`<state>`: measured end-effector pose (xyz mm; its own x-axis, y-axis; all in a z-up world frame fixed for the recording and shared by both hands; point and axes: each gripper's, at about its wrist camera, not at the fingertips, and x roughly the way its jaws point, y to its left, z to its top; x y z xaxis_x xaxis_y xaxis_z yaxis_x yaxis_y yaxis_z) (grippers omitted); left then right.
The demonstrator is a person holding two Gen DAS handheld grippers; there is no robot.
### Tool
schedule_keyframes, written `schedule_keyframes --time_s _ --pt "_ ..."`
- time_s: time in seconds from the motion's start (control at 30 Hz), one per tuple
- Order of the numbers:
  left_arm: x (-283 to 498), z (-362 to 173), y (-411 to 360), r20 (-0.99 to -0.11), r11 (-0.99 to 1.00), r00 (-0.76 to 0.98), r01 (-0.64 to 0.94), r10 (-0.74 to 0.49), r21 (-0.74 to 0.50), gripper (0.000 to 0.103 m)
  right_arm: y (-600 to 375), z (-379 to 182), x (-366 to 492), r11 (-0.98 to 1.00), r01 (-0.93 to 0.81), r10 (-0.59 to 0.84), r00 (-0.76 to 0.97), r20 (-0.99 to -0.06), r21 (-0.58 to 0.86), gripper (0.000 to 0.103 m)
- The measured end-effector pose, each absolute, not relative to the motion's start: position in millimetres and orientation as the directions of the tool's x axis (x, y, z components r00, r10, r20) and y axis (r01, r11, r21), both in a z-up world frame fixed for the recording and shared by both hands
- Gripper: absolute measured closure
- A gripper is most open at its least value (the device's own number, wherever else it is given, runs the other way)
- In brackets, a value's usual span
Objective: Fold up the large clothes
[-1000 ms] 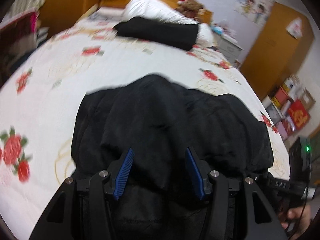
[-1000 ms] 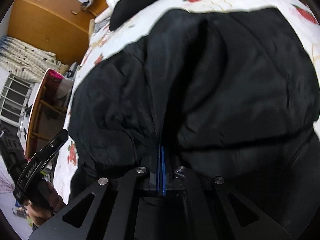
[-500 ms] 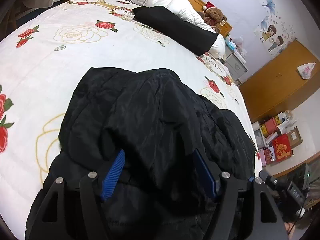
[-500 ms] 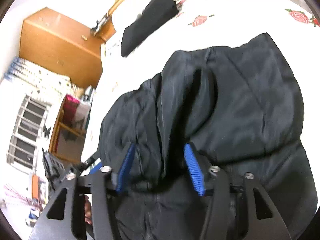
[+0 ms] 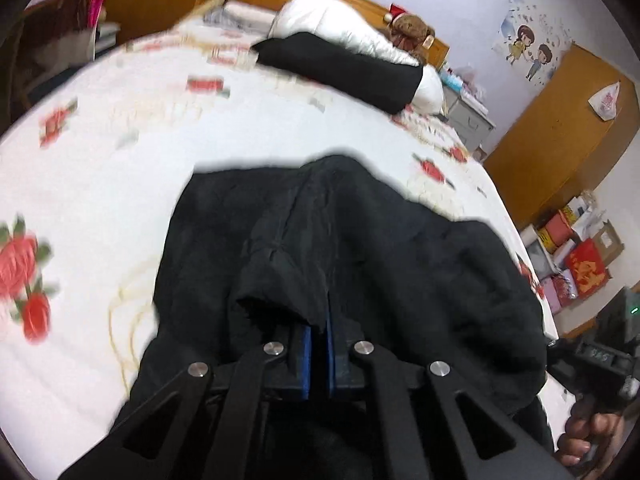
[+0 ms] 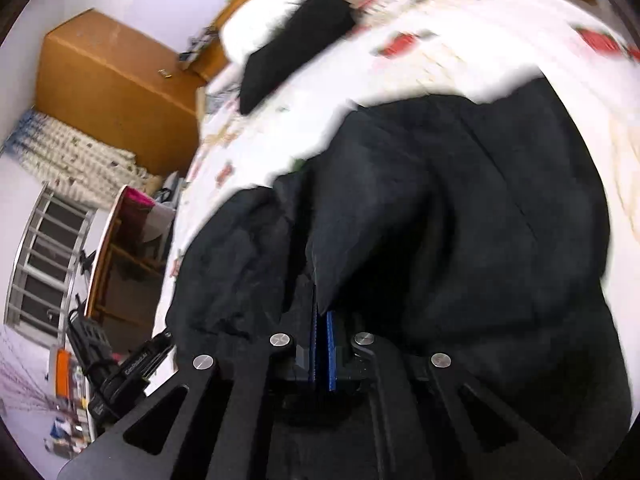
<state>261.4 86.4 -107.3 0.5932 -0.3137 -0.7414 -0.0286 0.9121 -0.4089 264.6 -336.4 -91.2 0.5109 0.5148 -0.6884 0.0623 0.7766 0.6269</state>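
A large black padded jacket (image 5: 400, 248) lies bunched on a white bed sheet with red roses (image 5: 120, 128). It also fills the right wrist view (image 6: 460, 208). My left gripper (image 5: 319, 330) is shut on a fold of the jacket, with the cloth pinched between its blue pads. My right gripper (image 6: 321, 320) is shut on another fold of the same jacket, and the cloth rises from its blue pads. The right gripper's body (image 5: 600, 352) shows at the right edge of the left wrist view. The left gripper's body (image 6: 120, 368) shows at the lower left of the right wrist view.
A black cushion (image 5: 344, 68) and white pillows (image 5: 340, 20) lie at the head of the bed with a teddy bear (image 5: 412, 28). Wooden wardrobes (image 5: 560, 128) (image 6: 112, 88) stand on both sides. Boxes (image 5: 576, 260) sit on the floor at the right.
Both grippers were open over the jacket half a second ago and have now shut on folds of it. Both views are blurred from motion.
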Motion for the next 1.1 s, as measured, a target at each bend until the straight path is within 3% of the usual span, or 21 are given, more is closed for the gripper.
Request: schedule_keyframes --time_s 0.13,0.37,0.47,0.67,0.7,0.77,0.83,1.0,1.1 --pt "260.0 -154.2 89.2 -0.796 0.895 0.512 -0.106 -0.324 -0.433 0.097 -337.9 -145.2 250.5 0.804 0.133 0.477 0.439 -0.762 0.58 0.101" --pt "256.4 -139.2 76.7 -0.821 0.928 0.496 -0.074 -0.284 -0.366 0.093 -337.2 -144.3 272.3 0.844 0.128 0.432 0.412 -0.802 0.52 0.1" --pt "234.4 -123.4 85.6 -0.811 0.924 0.506 -0.068 -0.293 -0.376 0.089 -333.9 -134.5 272.8 0.861 0.103 0.421 0.404 -0.812 0.498 0.1" --pt "218.3 -80.1 101.6 -0.752 0.932 0.607 -0.051 -0.256 -0.359 0.088 -328.8 -100.8 266.7 0.862 0.101 0.41 0.441 -0.799 0.497 0.079" --pt "224.6 -71.4 99.9 -0.737 0.935 0.627 -0.034 -0.254 -0.352 0.087 -328.9 -94.4 262.7 0.869 0.099 0.393 0.458 -0.797 0.485 0.078" --pt "244.1 -60.4 94.8 -0.715 0.947 0.656 0.001 -0.243 -0.321 0.074 -334.4 -71.9 254.8 0.888 0.09 0.344 0.522 -0.781 0.451 0.078" --pt "271.8 -57.9 85.0 -0.698 0.949 0.67 0.031 -0.253 -0.314 0.073 -335.4 -52.2 252.9 0.897 0.071 0.316 0.587 -0.746 0.436 0.078" --pt "306.1 -102.3 57.3 -0.756 0.935 0.567 0.075 -0.327 -0.348 0.073 -302.5 -40.7 290.5 0.912 -0.061 0.355 0.609 -0.709 0.404 0.077" --pt "284.1 -132.8 39.4 -0.767 0.924 0.531 0.088 -0.36 -0.372 0.073 -293.4 -78.6 314.1 0.94 -0.049 0.309 0.546 -0.779 0.338 0.077"
